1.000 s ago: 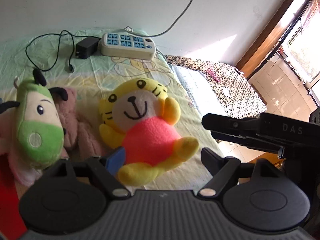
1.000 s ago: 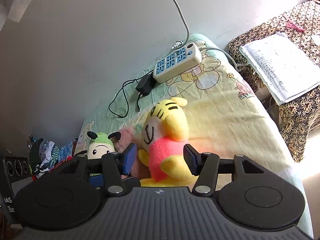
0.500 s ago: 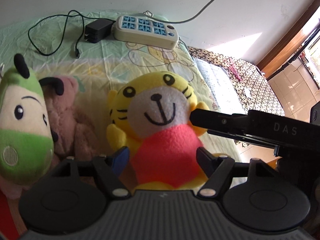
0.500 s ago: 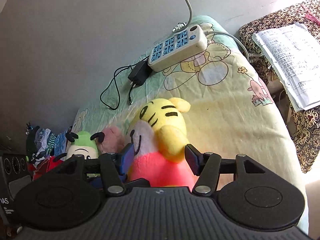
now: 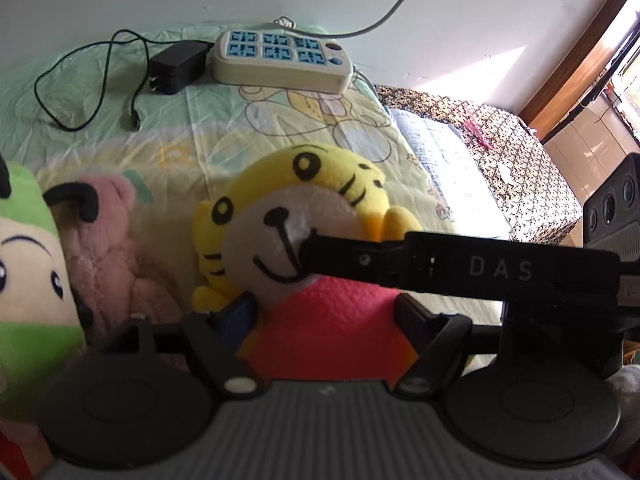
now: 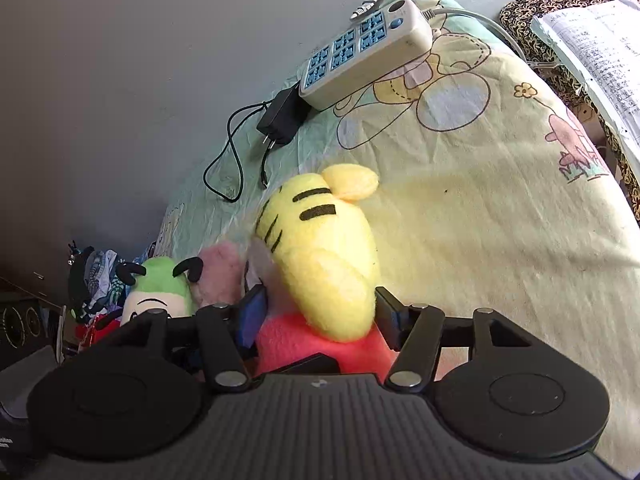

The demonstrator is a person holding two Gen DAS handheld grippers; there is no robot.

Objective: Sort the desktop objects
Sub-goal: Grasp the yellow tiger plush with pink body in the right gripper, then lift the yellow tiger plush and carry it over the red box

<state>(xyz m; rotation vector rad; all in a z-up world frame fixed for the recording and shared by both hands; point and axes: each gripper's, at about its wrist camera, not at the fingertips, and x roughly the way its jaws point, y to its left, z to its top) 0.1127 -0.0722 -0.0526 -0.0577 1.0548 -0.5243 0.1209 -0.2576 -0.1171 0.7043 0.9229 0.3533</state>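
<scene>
**Left wrist view.** The tiger plush (image 5: 304, 216) is seen lying on its back on the cartoon-print sheet (image 5: 192, 128), face up. Its red body is enclosed by the left claw (image 5: 324, 312). The jaws have just been opening slightly, yet both pads are seen against the sides of the red body, so the toy is gripped. A black finger (image 5: 360, 258) marked DAS, belonging to the other hand-held tool, is laid across the tiger's mouth and raised arm. A pink teddy bear (image 5: 112, 248) is located just beside the tiger, and a green plush (image 5: 24, 264) is pressed against the bear at the picture's left edge. A power strip (image 5: 280, 58) and a black adapter (image 5: 176, 66) are placed near the wall, well apart from the toys.

**Right wrist view.** The tiger is seen from its side. The right claw (image 6: 316, 316) is set around the yellow arm and red body. Its jaws have just been closing, and the pads are seated against the toy on both sides. Printed papers (image 6: 592, 52) are seen beyond the sheet's edge.
</scene>
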